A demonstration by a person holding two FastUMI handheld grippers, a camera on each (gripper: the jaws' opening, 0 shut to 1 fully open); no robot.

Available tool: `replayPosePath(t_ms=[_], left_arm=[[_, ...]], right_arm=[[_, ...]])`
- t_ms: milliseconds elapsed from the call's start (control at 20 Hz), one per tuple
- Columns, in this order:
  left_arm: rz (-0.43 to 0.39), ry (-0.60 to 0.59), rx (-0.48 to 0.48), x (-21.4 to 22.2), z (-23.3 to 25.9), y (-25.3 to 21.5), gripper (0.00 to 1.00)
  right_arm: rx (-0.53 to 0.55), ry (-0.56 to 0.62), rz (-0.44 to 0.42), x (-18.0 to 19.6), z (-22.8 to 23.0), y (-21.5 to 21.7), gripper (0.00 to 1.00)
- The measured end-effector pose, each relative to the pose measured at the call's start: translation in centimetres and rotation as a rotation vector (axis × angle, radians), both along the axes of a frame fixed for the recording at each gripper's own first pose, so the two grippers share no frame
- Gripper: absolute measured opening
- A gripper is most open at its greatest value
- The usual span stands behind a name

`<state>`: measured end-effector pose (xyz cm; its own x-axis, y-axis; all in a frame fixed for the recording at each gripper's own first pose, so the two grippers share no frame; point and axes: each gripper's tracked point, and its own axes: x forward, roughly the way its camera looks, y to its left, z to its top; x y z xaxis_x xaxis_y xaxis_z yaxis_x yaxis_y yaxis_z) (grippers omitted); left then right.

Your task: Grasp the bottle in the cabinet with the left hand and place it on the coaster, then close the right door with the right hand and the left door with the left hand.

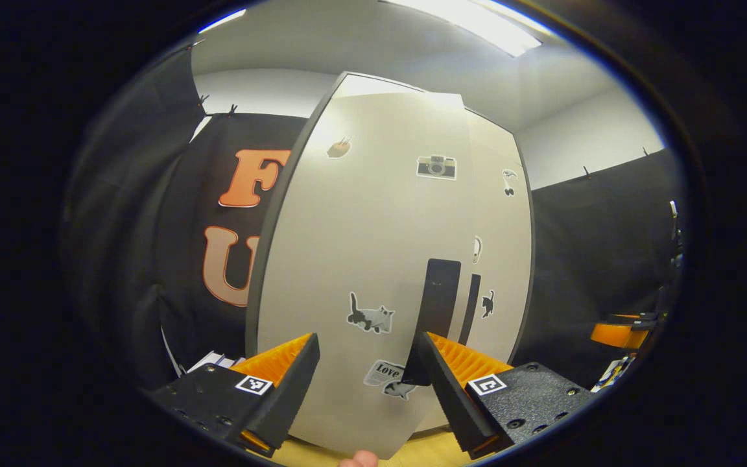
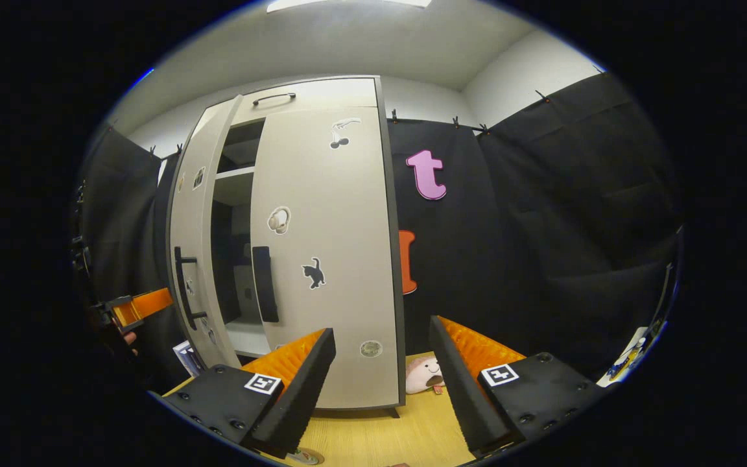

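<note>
The pale cabinet's left door (image 1: 373, 227) stands ajar right in front of my left gripper (image 1: 368, 340), which is open with nothing between its fingers. Its right fingertip overlaps the lower end of that door's black handle (image 1: 441, 292); whether they touch I cannot tell. In the right gripper view the right door (image 2: 328, 259) lies flat against the cabinet front. The left door (image 2: 189, 227) swings outward, and a dark gap with a shelf (image 2: 234, 188) shows between them. My right gripper (image 2: 382, 327) is open and empty, a little back from the right door. The left gripper (image 2: 140, 305) is beside the left door's handle (image 2: 182, 285).
The cabinet stands on a wooden table (image 2: 373, 428). A small plush toy (image 2: 422, 375) lies by the cabinet's right corner. Papers (image 2: 189, 357) lie below the left door. Black cloth walls close in on both sides. The right gripper (image 1: 620, 334) shows at the far right.
</note>
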<state>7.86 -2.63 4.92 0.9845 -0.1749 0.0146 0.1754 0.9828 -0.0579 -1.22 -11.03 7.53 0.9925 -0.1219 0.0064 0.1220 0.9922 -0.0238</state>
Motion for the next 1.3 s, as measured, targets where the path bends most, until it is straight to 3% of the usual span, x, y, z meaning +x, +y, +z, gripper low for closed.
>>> replayPosePath(t_ms=[400, 450, 500, 650, 700, 1050, 1200, 1250, 1300], left_arm=[[0.018, 0.03, 0.023, 3.7, -1.5, -1.4, 0.95], [0.023, 0.034, 0.022, 4.2, -1.7, -1.6, 0.95], [0.028, 0.037, 0.026, 4.9, -1.9, -1.8, 0.95], [0.041, 0.027, 0.049, 6.3, -1.9, -2.3, 0.99], [0.043, 0.025, 0.047, 6.6, -2.0, -2.3, 0.95], [0.051, 0.023, 0.037, 7.3, -2.3, -2.2, 0.92], [0.039, 0.035, 0.021, 6.9, -2.3, -2.4, 0.95], [0.038, 0.036, 0.013, 6.6, -2.1, -2.3, 0.95], [0.041, 0.035, 0.009, 5.9, -1.9, -2.1, 0.95]], right_arm=[[-0.005, 0.033, -0.029, -0.8, -1.2, -1.7, 0.97], [-0.003, 0.038, -0.027, -0.8, -1.3, -1.7, 1.0], [-0.001, 0.042, -0.021, -1.0, -1.5, -1.6, 0.89], [-0.005, 0.052, -0.018, -1.3, -1.9, -1.7, 0.89], [-0.007, 0.054, -0.02, -1.3, -2.0, -1.8, 0.88], [-0.003, 0.055, -0.003, -1.4, -1.9, -1.3, 0.89], [-0.006, 0.05, 0.012, -1.5, -1.8, -0.6, 0.89], [-0.007, 0.049, 0.019, -1.5, -1.7, -0.2, 0.97], [-0.007, 0.048, 0.027, -1.5, -1.6, 0.2, 0.97]])
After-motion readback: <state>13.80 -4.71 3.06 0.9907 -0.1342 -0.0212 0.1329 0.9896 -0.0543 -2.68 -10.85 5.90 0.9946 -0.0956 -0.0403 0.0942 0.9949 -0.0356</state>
